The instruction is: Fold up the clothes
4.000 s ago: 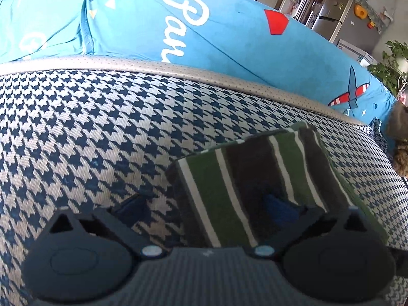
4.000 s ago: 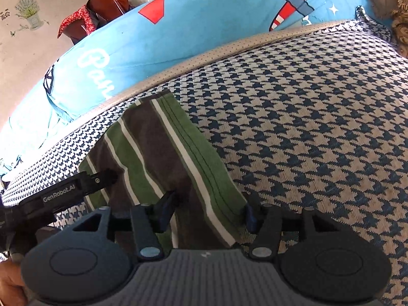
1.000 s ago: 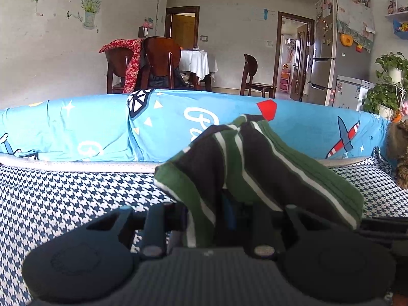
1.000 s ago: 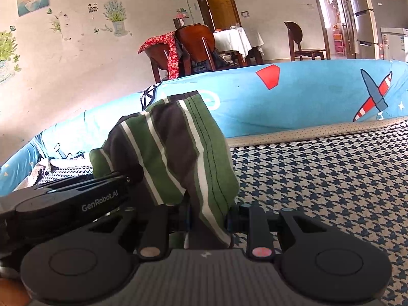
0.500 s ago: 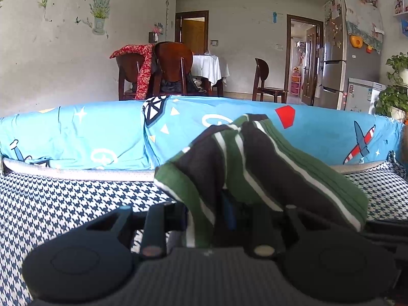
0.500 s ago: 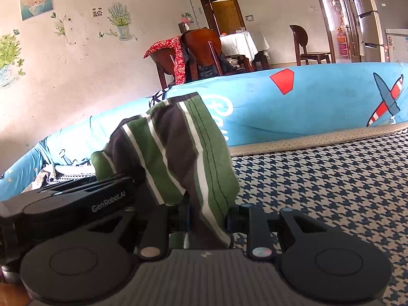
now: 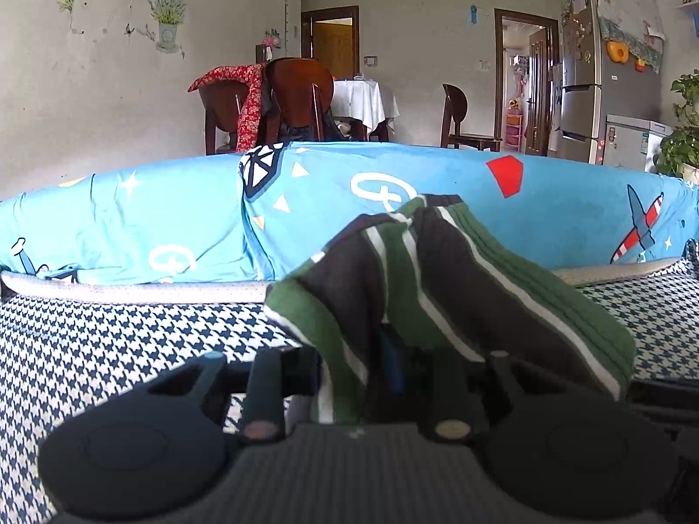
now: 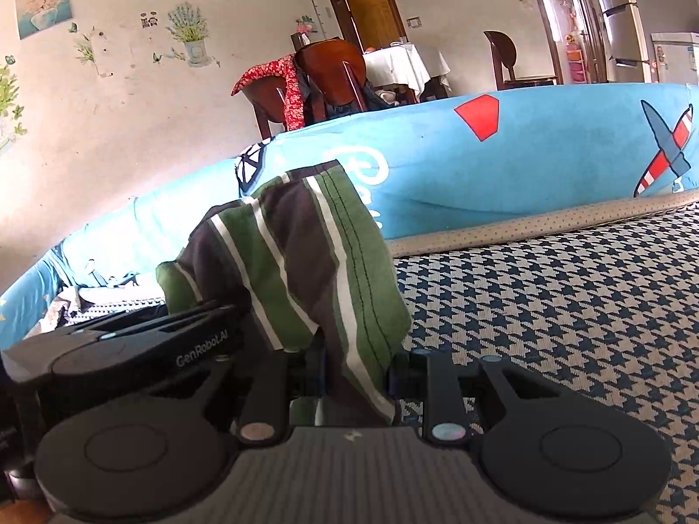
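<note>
A folded garment (image 7: 441,288) with green, dark brown and white stripes is held up above the houndstooth sofa seat (image 7: 109,340). My left gripper (image 7: 362,375) is shut on its near left edge. My right gripper (image 8: 354,375) is shut on its near right edge, and the garment (image 8: 306,262) drapes forward over the fingers. The left gripper's black body (image 8: 144,349) shows in the right wrist view, close beside the right one. The fingertips of both are hidden under the cloth.
A blue printed sofa back (image 7: 153,218) runs across behind the seat. Beyond it stand wooden chairs (image 7: 301,100) with a red cloth, a white-clothed table (image 7: 362,96), a fridge (image 7: 607,65) and a plant (image 7: 681,139). Loose cloth lies at the seat's far left (image 8: 70,301).
Four seconds ago the garment lay flat on the seat with both grippers open around its near edge. Now both are shut on it and have lifted it; over the last second it has barely moved.
</note>
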